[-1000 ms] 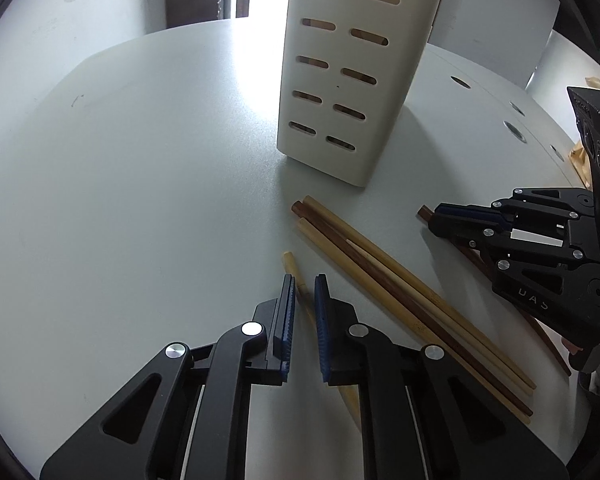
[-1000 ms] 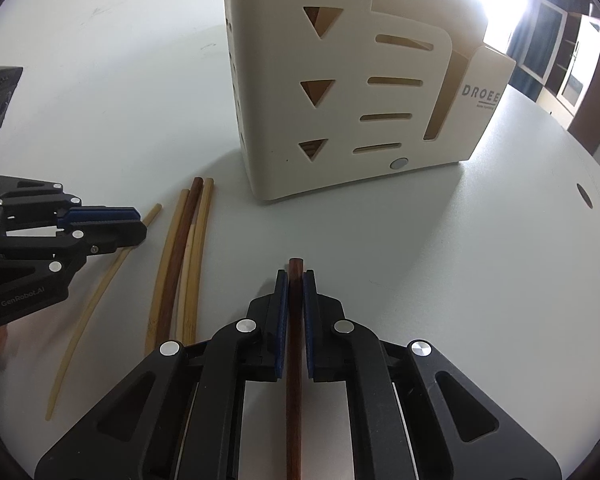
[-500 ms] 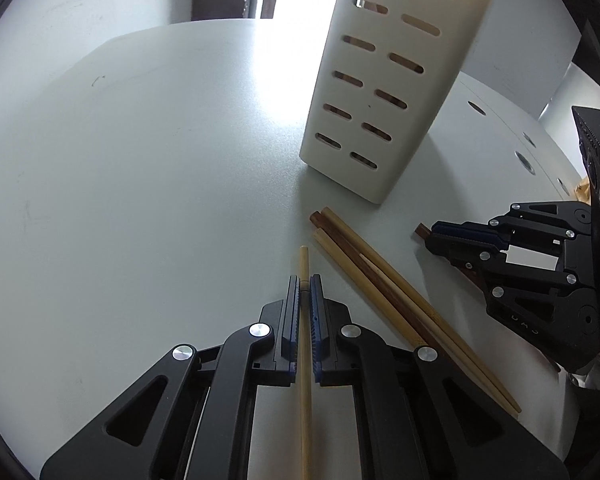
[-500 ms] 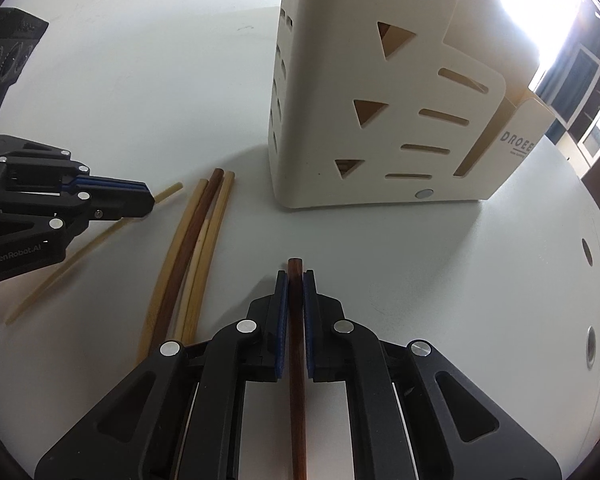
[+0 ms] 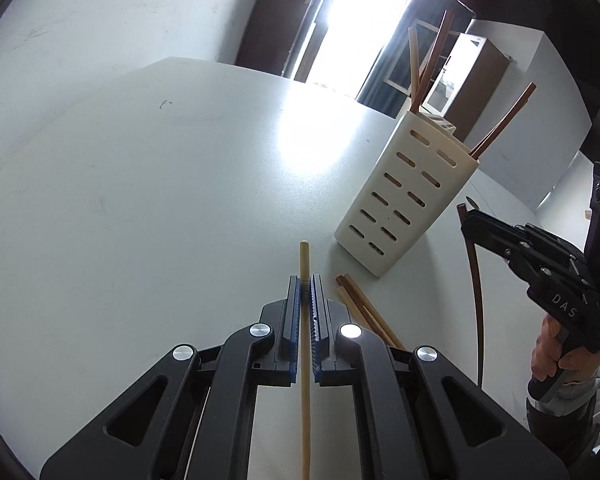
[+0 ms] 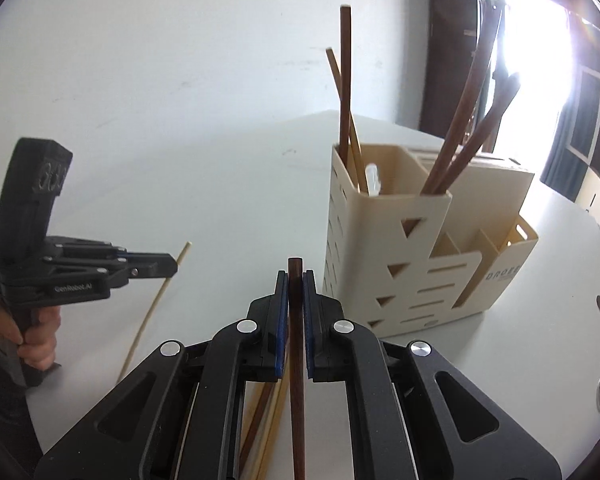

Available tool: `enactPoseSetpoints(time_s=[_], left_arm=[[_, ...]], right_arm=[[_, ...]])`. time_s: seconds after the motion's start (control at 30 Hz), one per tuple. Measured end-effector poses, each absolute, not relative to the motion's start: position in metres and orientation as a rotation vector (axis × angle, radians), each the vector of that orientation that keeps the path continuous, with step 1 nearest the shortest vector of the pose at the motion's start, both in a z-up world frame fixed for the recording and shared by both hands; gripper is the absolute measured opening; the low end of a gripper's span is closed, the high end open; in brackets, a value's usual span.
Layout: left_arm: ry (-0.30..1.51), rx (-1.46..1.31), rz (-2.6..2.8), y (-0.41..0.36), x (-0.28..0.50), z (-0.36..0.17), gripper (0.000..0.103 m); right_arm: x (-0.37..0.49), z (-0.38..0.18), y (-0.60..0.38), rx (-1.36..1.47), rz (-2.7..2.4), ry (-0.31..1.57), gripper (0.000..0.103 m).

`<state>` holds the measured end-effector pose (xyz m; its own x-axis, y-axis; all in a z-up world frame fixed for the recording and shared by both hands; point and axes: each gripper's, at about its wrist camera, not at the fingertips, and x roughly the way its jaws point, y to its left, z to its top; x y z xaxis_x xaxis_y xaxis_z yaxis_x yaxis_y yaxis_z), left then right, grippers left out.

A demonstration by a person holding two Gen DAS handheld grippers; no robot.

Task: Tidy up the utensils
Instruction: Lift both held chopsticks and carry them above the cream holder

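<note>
White table (image 5: 140, 208), cream holder (image 6: 388, 240), chopsticks inside (image 6: 345, 80)

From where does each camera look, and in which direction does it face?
Left wrist: sits on the left gripper, looks down its fingers at the table and holder; the right hand shows.
Right wrist: sits on the right gripper, faces the holder's open top; the left hand shows.
Shared: holder, both grippers, light chopstick, dark chopstick.
</note>
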<state>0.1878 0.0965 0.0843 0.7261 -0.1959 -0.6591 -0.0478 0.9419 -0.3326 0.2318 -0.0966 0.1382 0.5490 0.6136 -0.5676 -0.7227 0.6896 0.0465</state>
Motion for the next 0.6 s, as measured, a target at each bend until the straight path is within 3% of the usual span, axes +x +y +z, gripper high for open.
enactPoseSetpoints(time_s=[0.6], left_arm=[[0.592,-0.308,-0.154,0.081,0.174,0.157,0.000]], right_arm=[[0.231,0.187,-0.169,-0.012,0.761,0.420,0.008]])
